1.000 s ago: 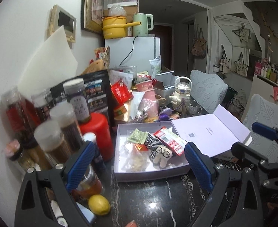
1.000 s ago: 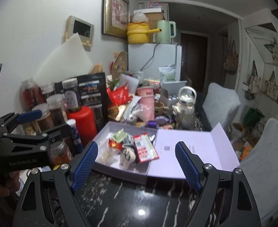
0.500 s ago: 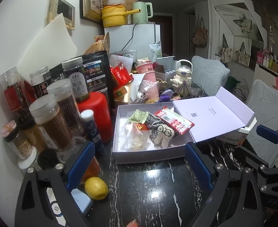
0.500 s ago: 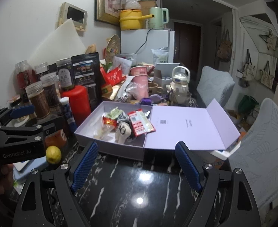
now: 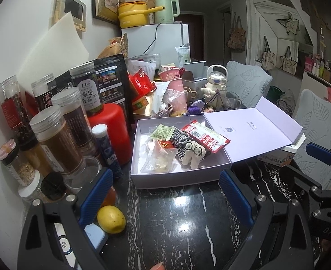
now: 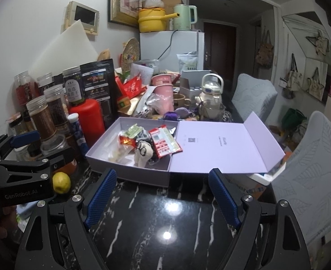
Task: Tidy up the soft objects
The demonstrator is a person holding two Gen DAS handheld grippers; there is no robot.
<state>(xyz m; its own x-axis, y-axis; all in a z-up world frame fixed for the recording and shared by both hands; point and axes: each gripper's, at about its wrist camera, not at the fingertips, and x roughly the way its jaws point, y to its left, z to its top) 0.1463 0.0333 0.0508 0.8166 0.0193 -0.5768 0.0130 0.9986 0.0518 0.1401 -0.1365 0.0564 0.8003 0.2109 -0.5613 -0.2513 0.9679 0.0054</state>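
A lavender box (image 5: 179, 181) (image 6: 129, 172) lies open on the black marble table, its lid (image 5: 251, 132) (image 6: 221, 148) folded flat to the right. Inside lie a small cream plush toy with glasses (image 5: 192, 155) (image 6: 143, 154), a red snack packet (image 5: 205, 138) (image 6: 164, 145), a green sachet (image 5: 163, 131) and a clear bag (image 5: 159, 162). My left gripper (image 5: 165, 198) hovers open just in front of the box, nothing between its blue pads. My right gripper (image 6: 163, 195) is open too, before the box's front edge. It also shows at the right edge of the left wrist view.
Spice jars (image 5: 53, 139), a red canister (image 5: 111, 130) and a blue tube (image 5: 105, 148) crowd the left side. A lemon (image 5: 111, 219) (image 6: 62, 182) lies near the left gripper. Cups, packets and a white kettle-shaped bottle (image 5: 215, 85) pile behind the box. Grey chairs (image 6: 309, 168) stand right.
Both grippers have sunk toward the tabletop, so the box and jars sit higher in both views. Neither gripper's jaws changed.
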